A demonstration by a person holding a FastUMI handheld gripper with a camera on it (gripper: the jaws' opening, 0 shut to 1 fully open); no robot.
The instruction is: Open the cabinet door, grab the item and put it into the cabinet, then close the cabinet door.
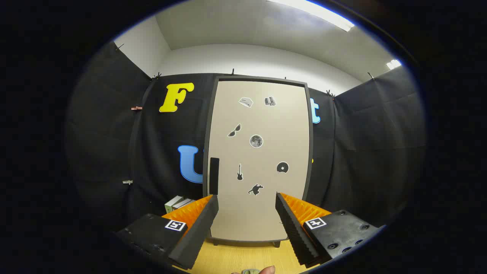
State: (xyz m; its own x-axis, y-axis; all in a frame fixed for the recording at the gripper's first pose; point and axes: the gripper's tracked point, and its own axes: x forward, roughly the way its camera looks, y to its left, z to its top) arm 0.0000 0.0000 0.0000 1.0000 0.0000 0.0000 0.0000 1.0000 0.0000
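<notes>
Beyond the spread fingers of the hand-held gripper (246,201), the beige cabinet door's (262,160) black vertical handle (214,176) wants a square, left-shifted approach.

Closed cabinet door (260,160) blocks way ahead; fingers (246,224) spread wide, gap between them free.

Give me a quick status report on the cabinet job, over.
Gripper jaws open, holding nothing. Cabinet door shut, just ahead; its handle beyond the left jaw. Boxes stand left of the cabinet; nothing in the way.
</notes>
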